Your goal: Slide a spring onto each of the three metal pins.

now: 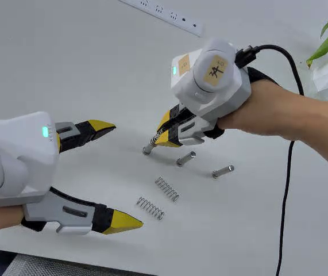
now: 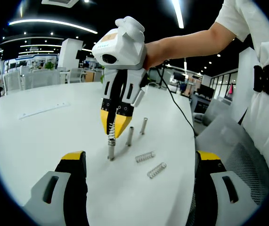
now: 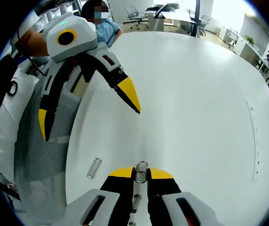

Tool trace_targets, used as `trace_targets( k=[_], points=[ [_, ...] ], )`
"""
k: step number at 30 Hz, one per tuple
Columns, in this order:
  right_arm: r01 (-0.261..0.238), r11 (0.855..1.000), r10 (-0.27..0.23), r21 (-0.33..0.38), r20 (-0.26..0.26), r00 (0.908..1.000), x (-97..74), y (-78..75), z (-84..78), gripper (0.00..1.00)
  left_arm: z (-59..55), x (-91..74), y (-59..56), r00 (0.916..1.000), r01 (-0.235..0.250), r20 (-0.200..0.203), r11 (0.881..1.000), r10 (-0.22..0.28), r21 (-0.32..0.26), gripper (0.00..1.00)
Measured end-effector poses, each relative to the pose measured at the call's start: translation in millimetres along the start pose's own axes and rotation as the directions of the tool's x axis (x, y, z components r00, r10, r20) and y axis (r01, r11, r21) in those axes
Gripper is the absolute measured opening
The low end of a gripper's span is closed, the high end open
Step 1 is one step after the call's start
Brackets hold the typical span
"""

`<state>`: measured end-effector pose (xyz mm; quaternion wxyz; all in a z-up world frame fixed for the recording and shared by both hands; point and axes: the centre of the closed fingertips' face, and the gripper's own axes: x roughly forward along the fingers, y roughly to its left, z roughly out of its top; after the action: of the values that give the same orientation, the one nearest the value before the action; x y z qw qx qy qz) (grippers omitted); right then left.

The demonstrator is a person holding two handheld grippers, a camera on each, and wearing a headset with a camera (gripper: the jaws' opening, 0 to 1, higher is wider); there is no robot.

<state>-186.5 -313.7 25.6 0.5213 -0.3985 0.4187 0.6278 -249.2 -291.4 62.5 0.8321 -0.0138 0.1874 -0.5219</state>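
Our right gripper [image 1: 165, 138] is clenched on the held spring [image 2: 111, 134], pinching its upper coils between the yellow tips. The lower coils look threaded over the top of the left pin [image 2: 110, 151], which stands upright on the white worktop [image 1: 66, 69]. Our left gripper [image 1: 115, 172] hangs released at the near left, jaws wide apart and touching nothing. The middle pin [image 1: 185, 158] and the right pin [image 1: 223, 171] stand bare in the same short row. The farther loose spring [image 1: 167, 189] and the nearer loose spring [image 1: 150, 208] lie flat just on the near side of that row.

We judge the springs to be very light: thin bright wire wound in open coils, soft along their length and quick to buckle or flick away. We would hold each across a few coils near one end, lightly, so that the bore stays open and in line with the pin. The pins are slim, smooth, polished metal cylinders with a wider foot. They seem to stand free, so we expect a sideways nudge could tip one. The worktop looks smooth and matte, so a dropped spring would probably roll.
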Motion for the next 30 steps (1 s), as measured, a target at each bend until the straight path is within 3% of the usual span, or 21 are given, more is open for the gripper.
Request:
trace_targets(
  k=[20, 30],
  points=[
    [0.001, 1.0, -0.001, -0.014, -0.021, 0.9998, 12.8, -1.1, -1.6, 0.07, -3.0, -1.5, 1.6, 1.0, -0.003, 0.005, 1.0, 0.003, -0.011, 0.94],
    [0.005, 0.999, -0.006, -0.036, -0.035, 0.9994, 16.8, 8.0, 0.0, 0.07, -5.3, -1.0, 1.3, 1.0, -0.002, 0.004, 1.0, 0.002, -0.013, 0.94]
  ],
)
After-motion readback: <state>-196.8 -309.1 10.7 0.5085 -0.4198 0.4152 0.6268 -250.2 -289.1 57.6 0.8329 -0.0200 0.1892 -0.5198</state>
